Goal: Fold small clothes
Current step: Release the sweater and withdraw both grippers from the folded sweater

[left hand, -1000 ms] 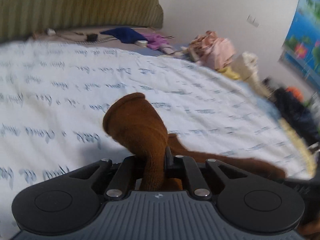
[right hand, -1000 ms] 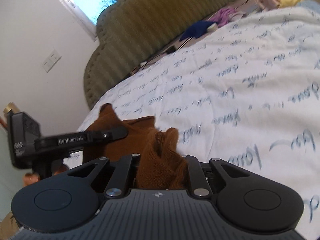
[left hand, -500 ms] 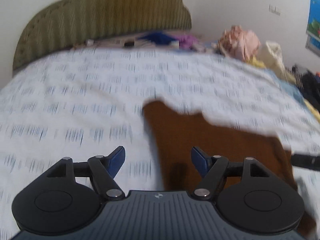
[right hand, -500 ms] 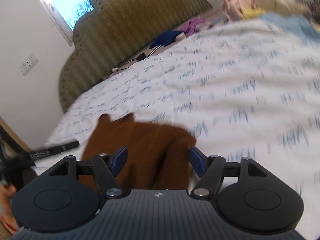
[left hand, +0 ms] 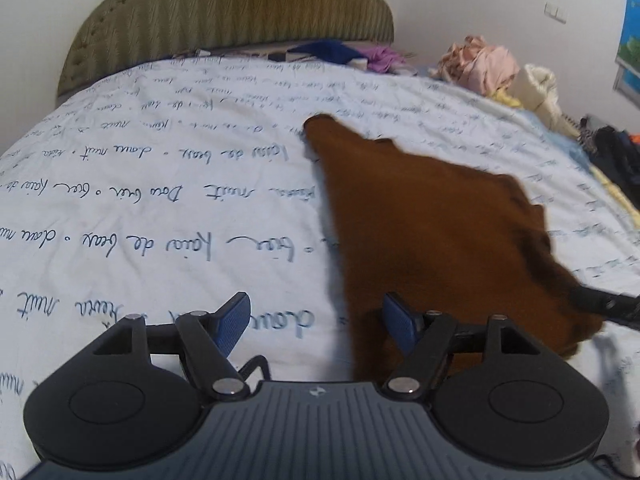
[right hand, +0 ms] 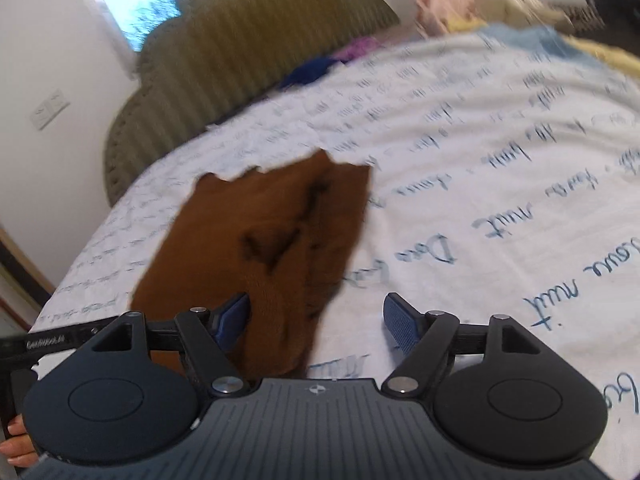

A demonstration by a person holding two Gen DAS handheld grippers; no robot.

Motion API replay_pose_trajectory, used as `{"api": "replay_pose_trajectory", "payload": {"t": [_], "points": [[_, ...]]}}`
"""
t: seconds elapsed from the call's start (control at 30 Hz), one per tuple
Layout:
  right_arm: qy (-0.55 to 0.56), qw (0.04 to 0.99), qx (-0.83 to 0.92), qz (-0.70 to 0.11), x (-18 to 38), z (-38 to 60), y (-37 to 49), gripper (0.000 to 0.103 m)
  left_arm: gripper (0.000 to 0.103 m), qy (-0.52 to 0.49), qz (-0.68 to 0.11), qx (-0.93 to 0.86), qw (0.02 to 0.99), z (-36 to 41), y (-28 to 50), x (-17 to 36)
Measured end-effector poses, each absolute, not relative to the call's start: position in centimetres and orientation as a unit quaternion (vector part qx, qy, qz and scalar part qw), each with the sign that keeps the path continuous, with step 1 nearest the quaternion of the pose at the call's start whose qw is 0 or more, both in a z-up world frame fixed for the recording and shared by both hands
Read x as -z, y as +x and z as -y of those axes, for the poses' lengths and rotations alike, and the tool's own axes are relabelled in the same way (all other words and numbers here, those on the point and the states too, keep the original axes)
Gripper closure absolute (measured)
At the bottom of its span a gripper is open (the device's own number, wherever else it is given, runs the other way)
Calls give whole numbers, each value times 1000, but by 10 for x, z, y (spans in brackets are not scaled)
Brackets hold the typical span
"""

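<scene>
A small brown knit garment (left hand: pixel 432 236) lies flat on the white bedsheet with blue script (left hand: pixel 160 184). In the left wrist view my left gripper (left hand: pixel 316 326) is open and empty, just above the sheet at the garment's near left edge. In the right wrist view the same garment (right hand: pixel 260 240) lies ahead and to the left, with a fold and dark creases along its right side. My right gripper (right hand: pixel 316 322) is open and empty at the garment's near right edge. Part of the other gripper's black body (right hand: pixel 44 346) shows at the left.
An olive padded headboard (left hand: pixel 228 8) stands at the far end of the bed. Blue and purple clothes (left hand: pixel 344 54) lie near it. A heap of pink, cream and yellow clothes (left hand: pixel 488 68) sits at the far right, with dark clothes (left hand: pixel 612 152) beyond.
Both grippers held the brown garment lifted a second ago. They have since opened and let it go, and it now lies spread on the sheet. Both grippers have pulled back slightly.
</scene>
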State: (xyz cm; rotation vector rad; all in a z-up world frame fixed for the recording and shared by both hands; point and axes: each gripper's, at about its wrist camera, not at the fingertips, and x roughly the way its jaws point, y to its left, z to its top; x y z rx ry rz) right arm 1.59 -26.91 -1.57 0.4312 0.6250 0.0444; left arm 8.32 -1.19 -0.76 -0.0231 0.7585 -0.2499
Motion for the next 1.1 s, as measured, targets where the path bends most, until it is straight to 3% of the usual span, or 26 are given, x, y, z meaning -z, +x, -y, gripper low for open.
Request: {"api": "replay_pose_trajectory", "payload": {"t": [0.07, 0.13, 0.47, 0.93, 1.1], "points": [[184, 931, -20, -314, 19, 258, 15, 16, 30, 0, -369, 118, 922, 19, 77, 10], [162, 926, 8, -340, 29, 253, 20, 18, 30, 13, -374, 104, 922, 25, 72, 13], [177, 929, 19, -323, 23, 250, -8, 14, 30, 15, -368, 91, 925, 28, 46, 13], [167, 927, 11, -335, 27, 229, -26, 2, 30, 4, -390, 70, 918, 29, 28, 29], [152, 929, 14, -338, 27, 223, -28, 1, 20, 10, -380, 67, 922, 33, 22, 34]]}}
